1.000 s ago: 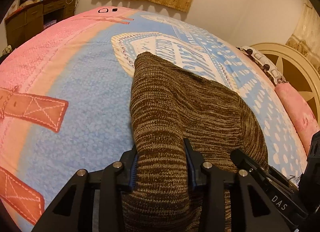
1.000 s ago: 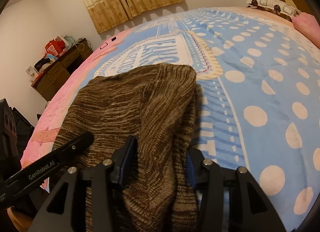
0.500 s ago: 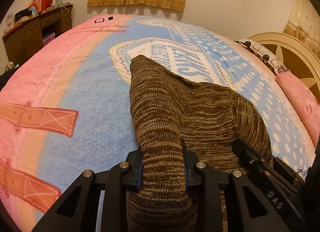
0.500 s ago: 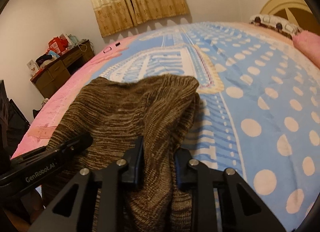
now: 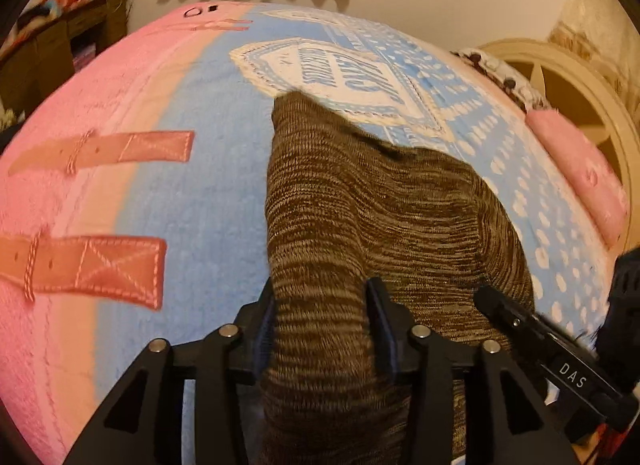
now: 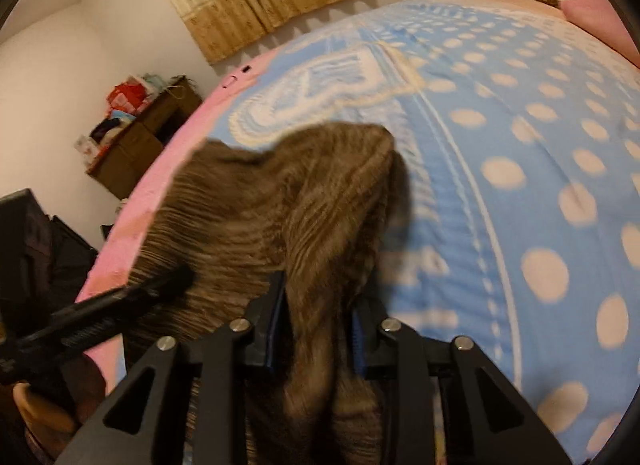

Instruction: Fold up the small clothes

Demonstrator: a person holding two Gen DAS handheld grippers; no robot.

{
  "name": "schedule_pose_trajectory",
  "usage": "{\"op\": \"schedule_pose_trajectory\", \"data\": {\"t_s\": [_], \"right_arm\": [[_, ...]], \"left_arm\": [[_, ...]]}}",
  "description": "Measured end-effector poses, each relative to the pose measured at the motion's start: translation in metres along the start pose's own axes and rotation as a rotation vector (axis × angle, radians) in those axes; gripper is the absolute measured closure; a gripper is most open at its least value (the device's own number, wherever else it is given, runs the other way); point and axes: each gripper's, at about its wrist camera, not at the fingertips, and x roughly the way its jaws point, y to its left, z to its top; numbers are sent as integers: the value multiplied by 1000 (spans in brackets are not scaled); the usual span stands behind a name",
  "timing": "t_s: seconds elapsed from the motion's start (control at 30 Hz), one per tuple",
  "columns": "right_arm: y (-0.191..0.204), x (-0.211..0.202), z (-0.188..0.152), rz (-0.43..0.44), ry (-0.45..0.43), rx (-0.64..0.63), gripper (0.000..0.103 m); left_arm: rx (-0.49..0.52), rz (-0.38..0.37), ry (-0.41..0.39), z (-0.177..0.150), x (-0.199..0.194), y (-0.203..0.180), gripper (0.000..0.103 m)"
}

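The room has warm, yellowish, dim indoor light, and no lamp shows. Both pictures are round and bent, so the bed blanket (image 5: 208,193) bulges like a ball, and the corners go black. The right wrist picture is smeared with blur, most on the brown knit garment (image 6: 280,205). The left wrist picture is sharper, but the desk (image 5: 60,49) looks fuzzy.

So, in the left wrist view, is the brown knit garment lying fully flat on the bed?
No, the left gripper has its jaws shut on a bunch of the brown knit garment, lifting that part above the blanket.
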Motion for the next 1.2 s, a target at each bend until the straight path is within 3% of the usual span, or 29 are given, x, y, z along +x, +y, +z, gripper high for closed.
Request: {"op": "schedule_pose_trajectory", "data": {"t_s": [0.1,0.17,0.23,0.3,0.4,0.5,0.53,0.57,0.63,0.7,0.83,0.97,1.2], "right_arm": [[-6,-2,4,15,-5,56,47],[-6,-2,13,35,-6,70,24],[-6,-2,24,2,-42,71,13],[-7,7,34,-41,-57,61,9],[-8,25,37,32,-11,58,15],[6,31,35,-22,-10,-44,40],[11,32,35,-45,-16,-67,62],[14,37,35,-14,5,-82,67],[17,39,34,-25,-7,-87,68],[23,38,32,-58,-25,-105,71],[56,22,22,-148,-101,-231,74],[76,3,15,-122,-153,-266,74],[105,-13,2,-60,-169,-264,74]], "left_arm": [[-60,-26,11,12,2,7,56],[-68,-21,18,25,12,8,50],[-73,-24,24,31,24,7,47],[-81,-47,52,32,36,10,42],[-86,-54,-1,27,38,9,41],[-48,-28,-40,24,38,4,42],[-48,-21,-48,23,38,5,47],[-39,-19,-61,22,37,2,52],[-15,-22,-71,21,35,1,67],[11,-9,-95,20,26,-3,75],[51,44,-144,14,4,-7,76],[70,87,-188,9,-21,-4,76],[76,148,-227,2,-56,9,76]]}}
